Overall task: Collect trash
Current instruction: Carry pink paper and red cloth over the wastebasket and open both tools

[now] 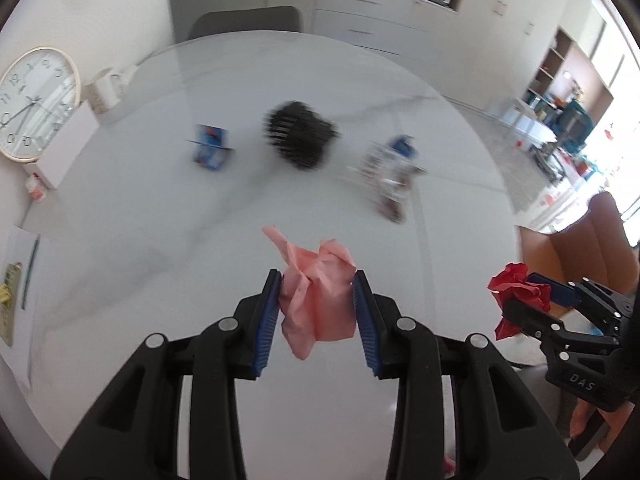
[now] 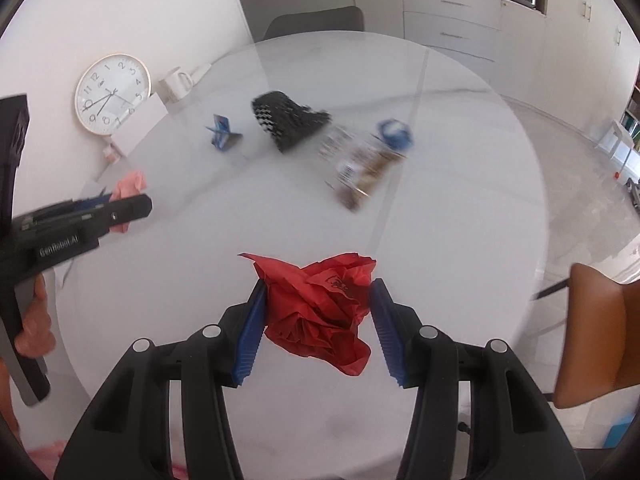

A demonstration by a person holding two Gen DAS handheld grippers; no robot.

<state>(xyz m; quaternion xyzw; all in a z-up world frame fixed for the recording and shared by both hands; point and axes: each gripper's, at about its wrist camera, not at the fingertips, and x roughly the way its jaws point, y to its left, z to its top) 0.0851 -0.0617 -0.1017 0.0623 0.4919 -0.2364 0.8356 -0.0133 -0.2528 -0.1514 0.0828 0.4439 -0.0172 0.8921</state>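
Note:
My left gripper is shut on a crumpled pink paper and holds it above the white marble table. My right gripper is shut on a crumpled red paper, also above the table. The right gripper shows at the right edge of the left wrist view, and the left gripper shows at the left of the right wrist view. On the table further off lie a blue folded wrapper, a black mesh basket on its side, and a clear plastic bottle with a blue cap.
A round wall clock, a white box and a white mug stand at the table's left. Papers and a pen lie at the left edge. An orange chair is at the right. A grey chair stands behind.

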